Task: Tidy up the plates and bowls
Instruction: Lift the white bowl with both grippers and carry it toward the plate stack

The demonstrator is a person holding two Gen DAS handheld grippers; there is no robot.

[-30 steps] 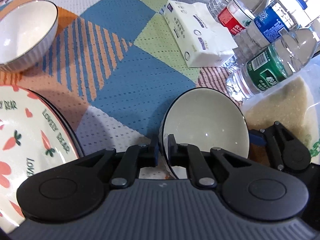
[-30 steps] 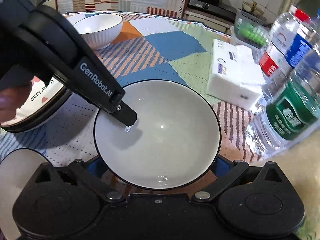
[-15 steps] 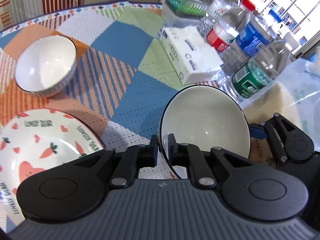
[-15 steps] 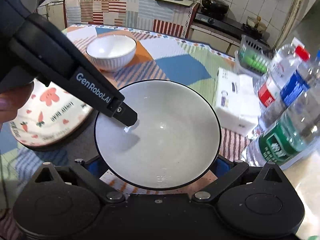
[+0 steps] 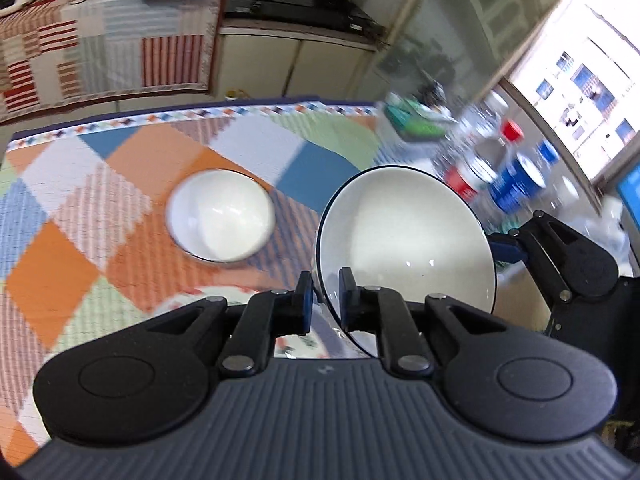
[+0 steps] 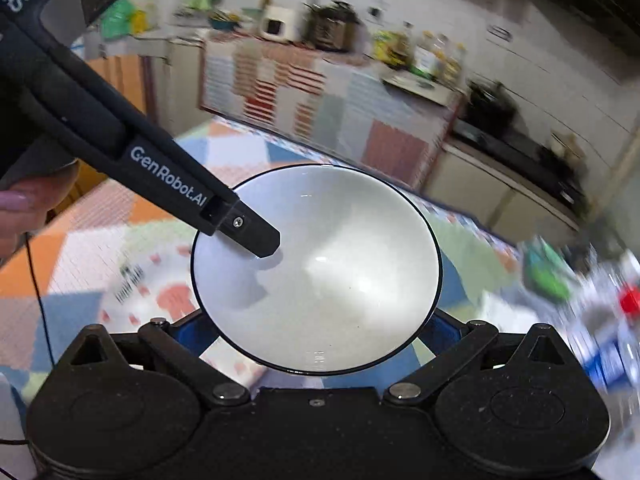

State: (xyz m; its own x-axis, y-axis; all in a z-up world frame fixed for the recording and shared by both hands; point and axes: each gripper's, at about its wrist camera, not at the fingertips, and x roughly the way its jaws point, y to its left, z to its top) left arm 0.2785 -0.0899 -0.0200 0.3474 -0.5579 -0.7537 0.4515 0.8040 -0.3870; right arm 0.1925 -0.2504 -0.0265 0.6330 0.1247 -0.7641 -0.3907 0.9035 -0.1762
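Pinching the rim of the white bowl, the left gripper holds it up over the checked tablecloth. The right gripper hugs the same bowl with wide fingers on both sides. Another bowl sits on the cloth below.

Beyond my surface's patchwork cloth a counter runs along the wall under striped fabric; a bright window throws daylight from my right
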